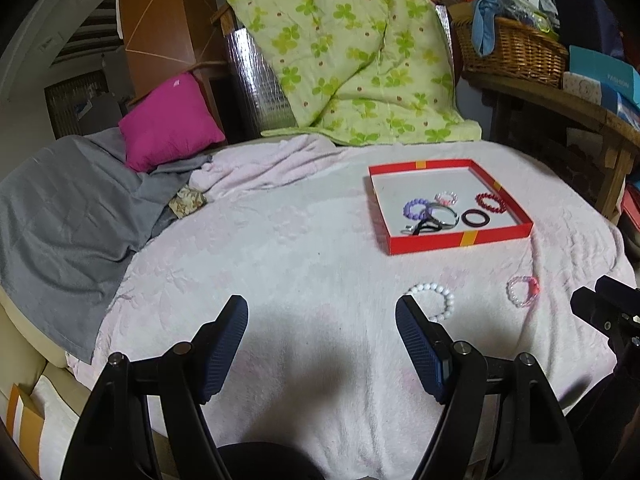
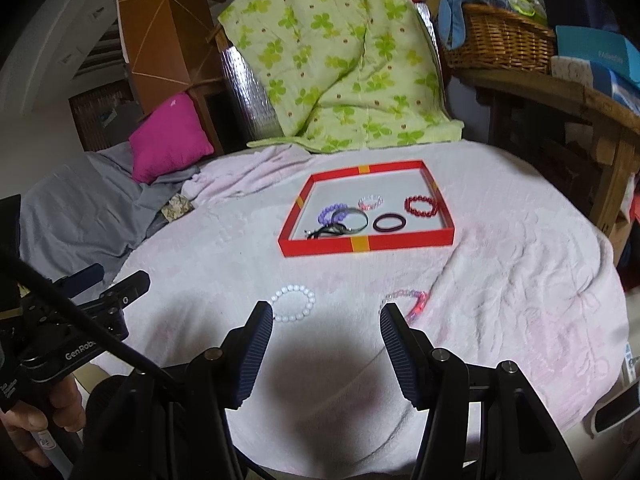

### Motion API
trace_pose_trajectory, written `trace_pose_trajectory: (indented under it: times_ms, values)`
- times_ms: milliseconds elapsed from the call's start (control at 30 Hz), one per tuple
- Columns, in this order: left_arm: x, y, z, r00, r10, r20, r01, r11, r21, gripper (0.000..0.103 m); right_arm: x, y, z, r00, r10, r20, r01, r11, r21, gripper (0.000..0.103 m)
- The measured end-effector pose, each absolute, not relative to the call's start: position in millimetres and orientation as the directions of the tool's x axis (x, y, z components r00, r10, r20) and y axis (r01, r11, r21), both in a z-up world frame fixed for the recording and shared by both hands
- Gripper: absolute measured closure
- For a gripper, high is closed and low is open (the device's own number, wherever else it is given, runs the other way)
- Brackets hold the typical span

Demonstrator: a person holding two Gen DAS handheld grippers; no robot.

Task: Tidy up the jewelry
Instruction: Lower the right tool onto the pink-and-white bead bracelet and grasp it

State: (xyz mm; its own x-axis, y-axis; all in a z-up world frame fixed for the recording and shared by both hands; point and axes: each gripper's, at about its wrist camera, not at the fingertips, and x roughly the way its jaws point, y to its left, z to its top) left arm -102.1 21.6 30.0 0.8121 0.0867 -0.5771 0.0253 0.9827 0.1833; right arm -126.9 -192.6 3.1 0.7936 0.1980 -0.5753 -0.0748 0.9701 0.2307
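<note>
A shallow red box lies on the pale pink blanket and holds several bracelets, among them a purple bead one, a red bead one and a dark ring. Two bracelets lie loose on the blanket in front of it: a white bead bracelet and a pink and clear bracelet. My left gripper is open above bare blanket, with its right finger just short of the white bracelet. My right gripper is open and empty, between the two loose bracelets.
A pink blanket covers the round surface. A grey cloth, a magenta cushion and a green flowered quilt lie at the back. A wicker basket and boxes stand on a wooden shelf at the right. A person's hand holds the left gripper.
</note>
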Motion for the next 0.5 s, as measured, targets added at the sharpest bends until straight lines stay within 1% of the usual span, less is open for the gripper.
trace_pose_trajectory:
  times_ms: [500]
  values:
    - [-74.3, 27.9, -4.9, 0.756, 0.106, -0.646, 0.023, 0.982, 0.188, 0.026, -101.1, -189.1, -33.8, 0.736, 0.222, -0.640, -0.065, 0.964, 0.259, 0.043]
